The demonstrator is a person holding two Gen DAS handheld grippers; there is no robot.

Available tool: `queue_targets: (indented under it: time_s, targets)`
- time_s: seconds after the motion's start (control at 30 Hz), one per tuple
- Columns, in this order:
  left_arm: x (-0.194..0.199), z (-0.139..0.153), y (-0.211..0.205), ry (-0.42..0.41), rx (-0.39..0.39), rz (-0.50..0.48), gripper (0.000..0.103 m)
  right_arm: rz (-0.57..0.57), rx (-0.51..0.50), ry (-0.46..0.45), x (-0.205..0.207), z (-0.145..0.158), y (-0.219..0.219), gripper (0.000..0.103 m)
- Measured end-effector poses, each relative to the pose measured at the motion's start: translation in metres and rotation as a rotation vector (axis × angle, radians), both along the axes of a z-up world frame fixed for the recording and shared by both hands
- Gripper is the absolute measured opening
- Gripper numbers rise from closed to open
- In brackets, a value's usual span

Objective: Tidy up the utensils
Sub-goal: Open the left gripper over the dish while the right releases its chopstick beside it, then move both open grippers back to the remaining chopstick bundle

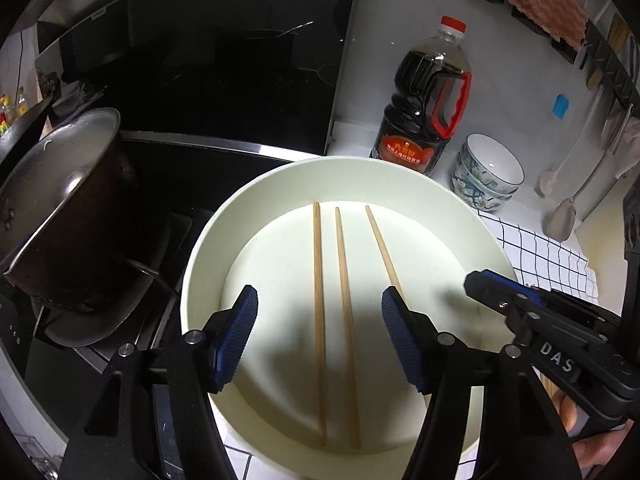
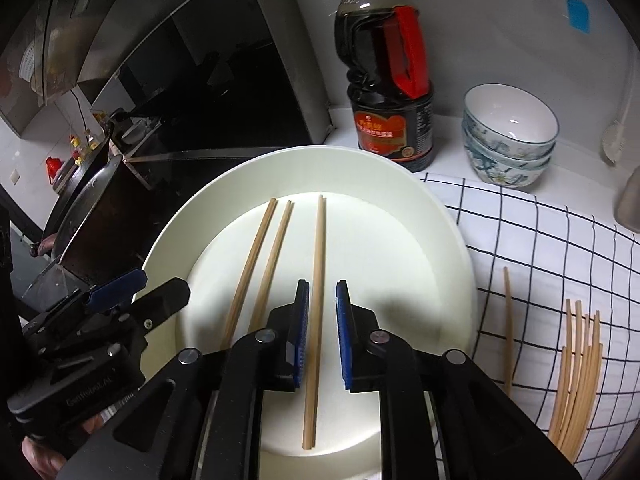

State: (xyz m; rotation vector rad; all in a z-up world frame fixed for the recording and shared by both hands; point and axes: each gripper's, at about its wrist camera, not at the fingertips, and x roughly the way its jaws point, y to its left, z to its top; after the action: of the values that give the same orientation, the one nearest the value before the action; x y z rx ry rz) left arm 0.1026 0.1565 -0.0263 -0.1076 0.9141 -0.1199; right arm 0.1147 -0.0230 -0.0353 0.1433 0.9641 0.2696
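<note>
The left gripper (image 1: 320, 336) gapes wide over two chopsticks (image 1: 332, 312); the right gripper's (image 2: 322, 336) narrow fingers (image 2: 302, 332) straddle a third, untouched. All three lie in the basin (image 2: 440, 216), frame centre. A bundle (image 2: 576, 380) lies sorted at lower right; three remain.

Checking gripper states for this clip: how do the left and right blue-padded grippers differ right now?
The left gripper has its jaws spread wide over two wooden chopsticks in the white round basin; the right gripper has its jaws narrow, either side of a single chopstick, with a gap showing. Neither pad set visibly presses on anything. Both point down into the basin.
</note>
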Motion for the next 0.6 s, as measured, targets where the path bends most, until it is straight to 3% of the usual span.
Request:
queue_targets:
  time_s: [0.37, 0.47, 0.6]
  targets:
    - [-0.025, 0.017, -0.012, -0.028, -0.013, 0.007, 0.081, -0.040, 0.001, -0.047, -0.052, 0.012, -0.028, 0.044]
    - [-0.034, 0.023, -0.026, -0.033, -0.017, -0.004, 0.089, -0.070, -0.010, -0.051, -0.073, 0.013, -0.044, 0.045]
    - [-0.048, 0.027, -0.051, -0.034, -0.032, -0.042, 0.090, -0.127, -0.031, -0.060, -0.103, 0.014, -0.076, 0.048]
